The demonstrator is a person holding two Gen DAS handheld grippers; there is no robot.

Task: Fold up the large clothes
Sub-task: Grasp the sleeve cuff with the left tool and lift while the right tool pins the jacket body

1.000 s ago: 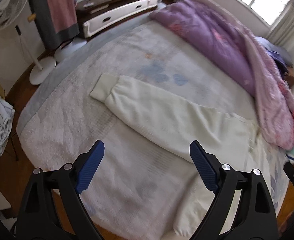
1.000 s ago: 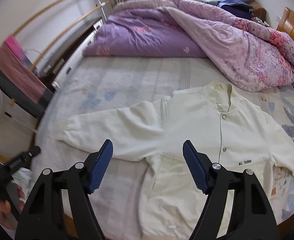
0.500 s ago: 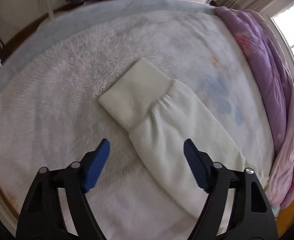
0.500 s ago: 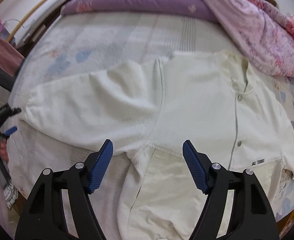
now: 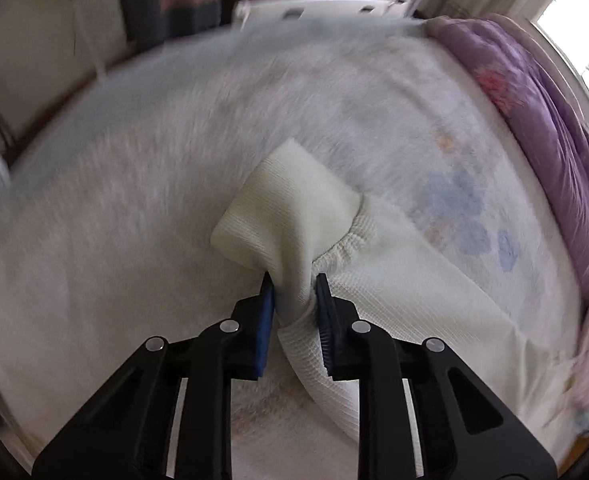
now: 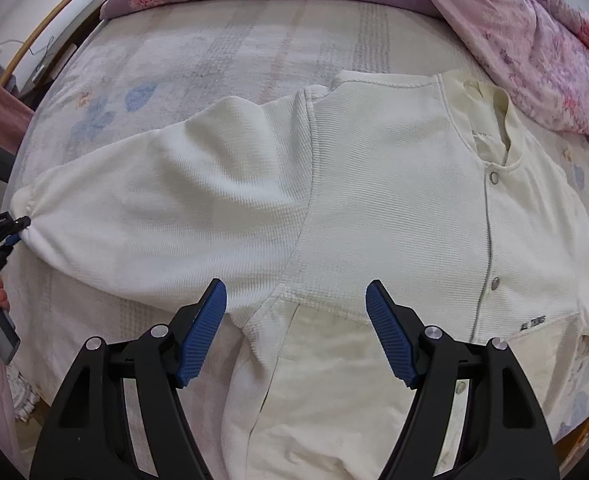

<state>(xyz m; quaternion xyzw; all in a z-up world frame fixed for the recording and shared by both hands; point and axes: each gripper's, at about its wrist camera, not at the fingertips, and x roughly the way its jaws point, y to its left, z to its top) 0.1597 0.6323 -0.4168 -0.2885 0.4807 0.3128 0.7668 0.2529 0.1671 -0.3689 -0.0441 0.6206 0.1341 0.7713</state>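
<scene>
Both my grippers have dropped toward the cream jacket (image 6: 394,200) spread flat on the bed (image 6: 214,64). My left gripper (image 5: 293,296) is closing on the sleeve (image 5: 374,300) at the cuff (image 5: 290,208), cloth bunched between the pads; my right gripper (image 6: 296,308) hangs apart, narrowing slightly, over the armpit. Folding can begin. A purple quilt (image 6: 514,40) is heaped behind.

Both grippers pointing steeply down.
Left gripper (image 5: 293,294) closing, jaws narrow with cloth pinched between blue pads; right gripper (image 6: 296,300) closing slightly, jaws wide, nothing between them.
</scene>
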